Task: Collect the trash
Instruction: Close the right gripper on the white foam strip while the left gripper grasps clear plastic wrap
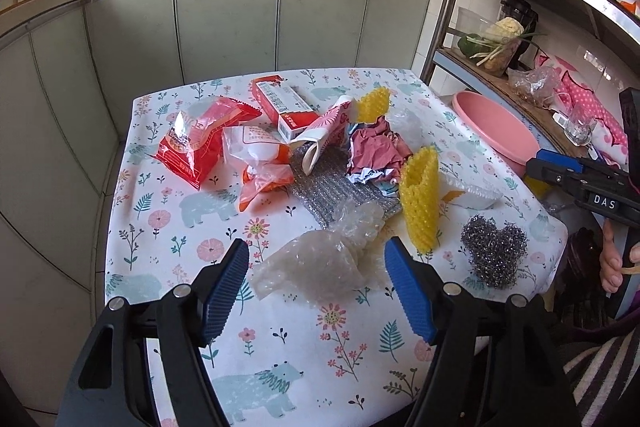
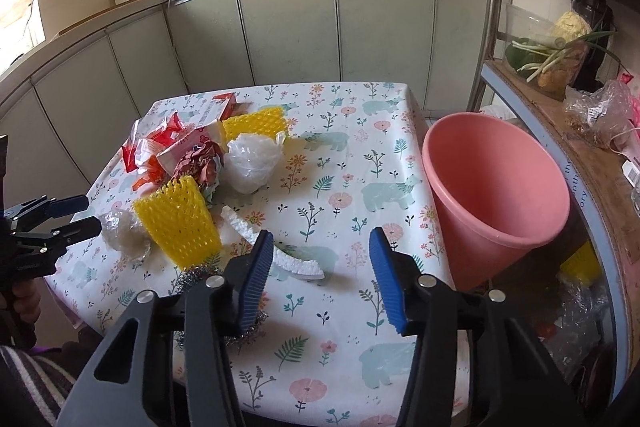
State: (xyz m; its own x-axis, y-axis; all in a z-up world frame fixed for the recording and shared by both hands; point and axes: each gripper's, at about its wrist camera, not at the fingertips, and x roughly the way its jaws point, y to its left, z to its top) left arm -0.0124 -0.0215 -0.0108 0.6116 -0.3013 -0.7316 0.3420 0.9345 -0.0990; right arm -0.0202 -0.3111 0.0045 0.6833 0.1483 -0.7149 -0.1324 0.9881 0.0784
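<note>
Item: our left tool (image 1: 316, 291), jaws apart, empty, hovered at a crumpled clear plastic bag (image 1: 320, 259) on the desk (image 1: 280, 347); we judged it light, soft, slippery, best pinched at a bunched fold. Our right tool (image 2: 320, 279), gaping, held nothing. At twelve o'clock: foam strip (image 2: 280, 251). At two o'clock: pink bucket (image 2: 496, 195).

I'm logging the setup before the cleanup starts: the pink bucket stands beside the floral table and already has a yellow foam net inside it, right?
Not quite. The pink bucket does stand beside the floral table, but the right wrist view shows its inside bare. Both yellow foam nets lie on the table among the other trash.
</note>
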